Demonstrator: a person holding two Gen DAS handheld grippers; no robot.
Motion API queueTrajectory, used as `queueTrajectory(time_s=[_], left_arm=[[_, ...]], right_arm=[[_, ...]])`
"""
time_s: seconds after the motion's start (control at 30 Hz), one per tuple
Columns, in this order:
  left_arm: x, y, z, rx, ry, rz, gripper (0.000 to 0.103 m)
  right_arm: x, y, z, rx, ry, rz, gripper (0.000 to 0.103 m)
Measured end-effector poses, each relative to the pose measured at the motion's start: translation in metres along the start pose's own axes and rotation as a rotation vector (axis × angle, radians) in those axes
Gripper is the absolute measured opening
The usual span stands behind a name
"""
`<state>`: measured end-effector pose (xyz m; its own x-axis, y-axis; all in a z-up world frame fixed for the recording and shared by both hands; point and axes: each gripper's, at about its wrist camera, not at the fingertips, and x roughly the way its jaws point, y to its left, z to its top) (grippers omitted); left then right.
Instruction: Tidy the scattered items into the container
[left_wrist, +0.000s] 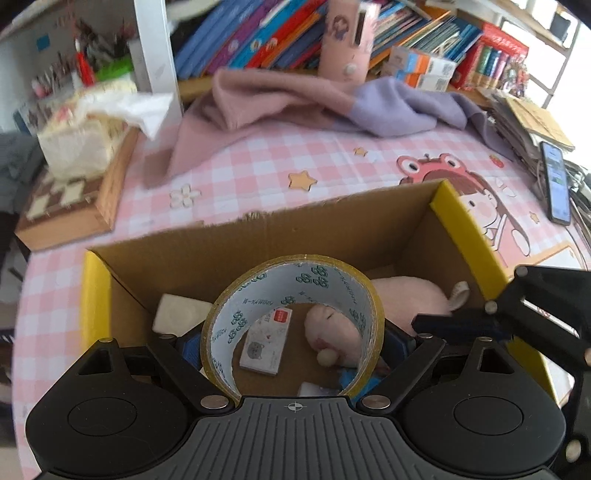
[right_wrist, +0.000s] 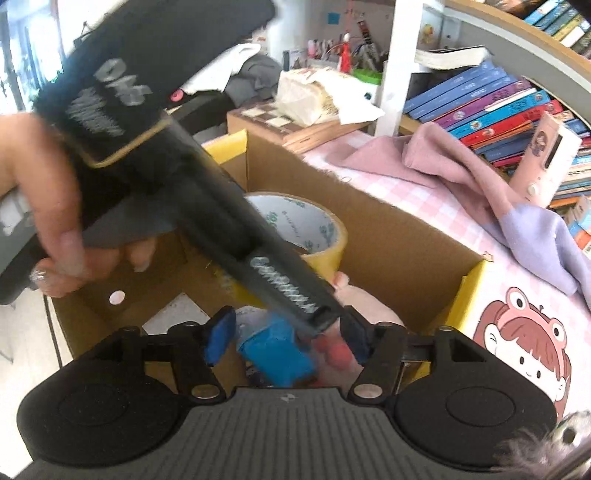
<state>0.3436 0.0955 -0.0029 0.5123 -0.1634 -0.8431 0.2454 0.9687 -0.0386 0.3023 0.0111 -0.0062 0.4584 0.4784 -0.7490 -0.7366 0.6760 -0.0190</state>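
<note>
My left gripper (left_wrist: 291, 343) is shut on a roll of yellow packing tape (left_wrist: 295, 280) and holds it over the open cardboard box (left_wrist: 258, 236). Inside the box lie a pink plush toy (left_wrist: 402, 299), a small white card pack (left_wrist: 264, 341) and a white pad (left_wrist: 179, 314). In the right wrist view the tape (right_wrist: 325, 254) hangs inside the box (right_wrist: 388, 236), held by the left tool (right_wrist: 221, 206). My right gripper (right_wrist: 286, 338) is open above the box, over a blue item (right_wrist: 273, 350) and the pink plush (right_wrist: 369, 302).
A pink and purple cloth (left_wrist: 295, 103) lies on the checked tablecloth behind the box. A tissue pack on a wooden chessboard (left_wrist: 77, 195) stands at the left. A phone (left_wrist: 557, 181) and papers lie at the right. Books (left_wrist: 280, 33) fill the shelf behind.
</note>
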Motion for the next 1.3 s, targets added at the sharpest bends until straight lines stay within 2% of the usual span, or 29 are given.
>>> queueTrajectory(time_s=[0.07, 0.3, 0.6, 0.77, 0.97, 1.17, 1.3], left_arm=[[-0.019, -0.003, -0.001, 0.008, -0.065, 0.021, 0.093], [-0.102, -0.015, -0.022, -0.015, -0.274, 0.067, 0.096], [-0.162, -0.038, -0.084, -0.114, -0.394, 0.141, 0.096], [-0.19, -0.054, -0.121, -0.171, -0.478, 0.173, 0.096], [-0.207, -0.083, -0.161, -0.176, -0.52, 0.199, 0.096], [-0.215, -0.11, -0.194, -0.164, -0.523, 0.186, 0.096], [-0.216, -0.127, -0.21, -0.147, -0.512, 0.206, 0.097]], right_arm=[[-0.009, 0.0, -0.002, 0.015, -0.025, -0.012, 0.067], [-0.058, 0.003, -0.011, 0.036, -0.128, -0.054, 0.069], [-0.117, 0.023, -0.028, 0.028, -0.238, -0.088, 0.069], [-0.147, 0.036, -0.045, 0.038, -0.312, -0.14, 0.07], [-0.19, 0.044, -0.085, 0.119, -0.349, -0.227, 0.071], [-0.221, 0.056, -0.135, 0.16, -0.313, -0.315, 0.071], [-0.237, 0.065, -0.164, 0.185, -0.301, -0.362, 0.072]])
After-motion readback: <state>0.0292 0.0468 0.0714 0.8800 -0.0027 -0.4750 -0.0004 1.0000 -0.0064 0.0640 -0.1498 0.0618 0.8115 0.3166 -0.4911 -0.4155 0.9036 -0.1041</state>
